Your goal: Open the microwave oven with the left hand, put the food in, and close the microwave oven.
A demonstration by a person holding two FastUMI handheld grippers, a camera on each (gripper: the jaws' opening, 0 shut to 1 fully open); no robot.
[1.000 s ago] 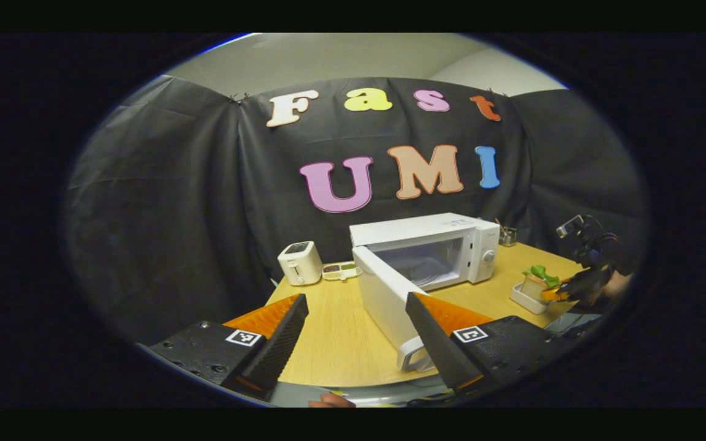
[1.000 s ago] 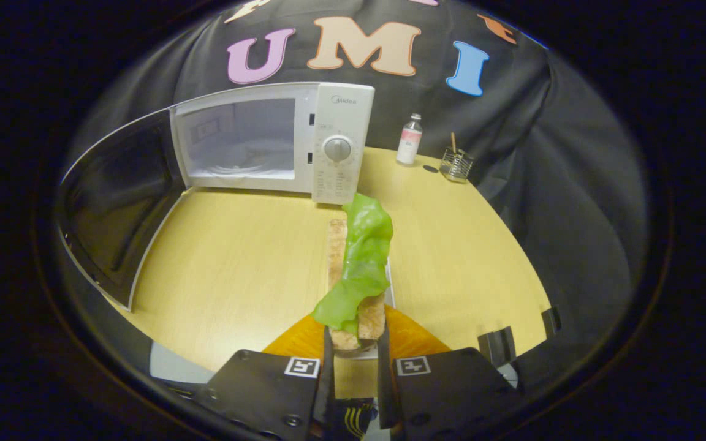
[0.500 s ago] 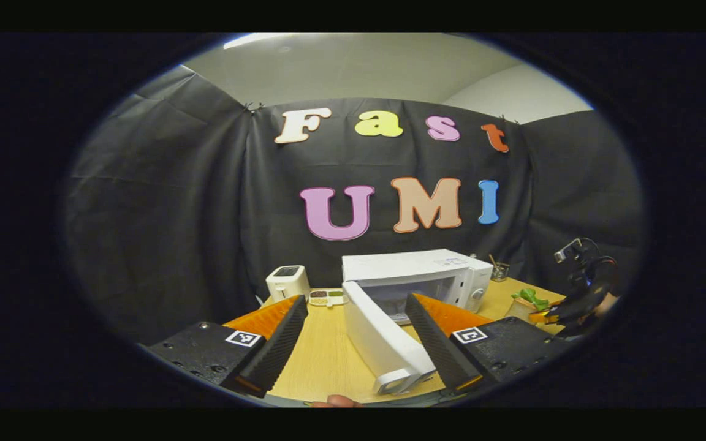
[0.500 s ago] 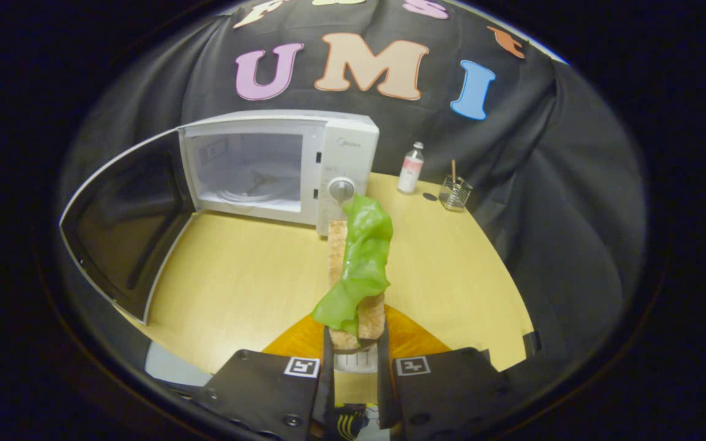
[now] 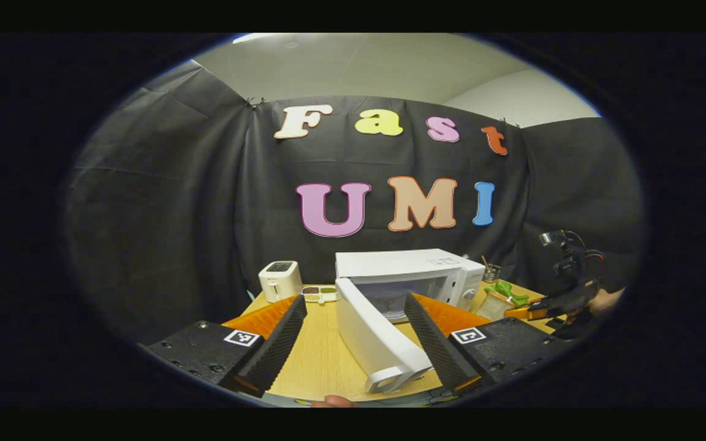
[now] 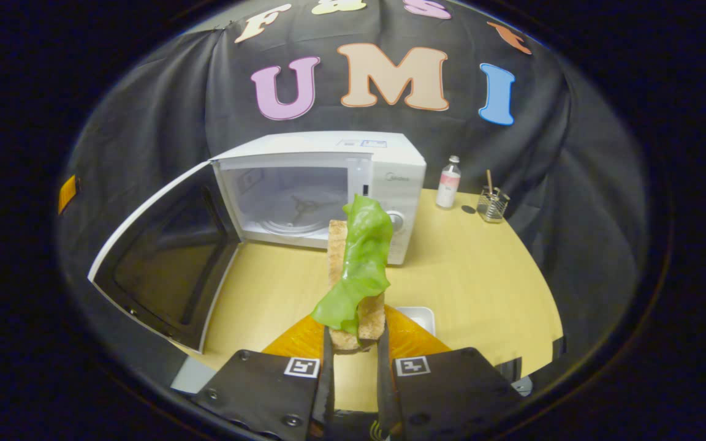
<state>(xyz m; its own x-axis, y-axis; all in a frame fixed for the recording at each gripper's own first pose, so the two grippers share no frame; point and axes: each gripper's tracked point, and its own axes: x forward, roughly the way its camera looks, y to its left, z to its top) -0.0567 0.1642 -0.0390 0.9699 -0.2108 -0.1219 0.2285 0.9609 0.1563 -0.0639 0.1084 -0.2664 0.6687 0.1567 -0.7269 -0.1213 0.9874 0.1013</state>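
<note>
- Food (image 6: pixel 356 269), a slab of bread with a green lettuce leaf draped over it, is sitting clamped between both fingers of the right gripper (image 6: pixel 353 367), held upright above the wooden table (image 6: pixel 469 275).
- Both right fingers are pressing on the lower end of the bread, with the leaf hanging down its left side.
- In the left gripper view the same food (image 5: pixel 500 297) is showing at the far right, carried by the right gripper (image 5: pixel 534 311) and a hand (image 5: pixel 604 301) behind it.
- The left gripper (image 5: pixel 353 343) is hanging with its fingers spread wide apart, holding nothing.
- The microwave oven (image 6: pixel 334 184) is standing at the back of the table, its door (image 6: pixel 163 269) swinging out wide to the left and its cavity with the glass turntable (image 6: pixel 295 223) lying exposed.
- In the left gripper view the door's edge (image 5: pixel 377 343) is pointing between the left fingers; whether the right-hand finger is touching it cannot be told.
- A small white tray (image 6: pixel 417 315) is lying on the table just behind the right fingers.
- A bottle (image 6: pixel 448 182) and a wire holder (image 6: pixel 491 203) are standing right of the oven; a white toaster (image 5: pixel 279 280) and a small divided dish (image 5: pixel 320 294) are sitting to its left.
</note>
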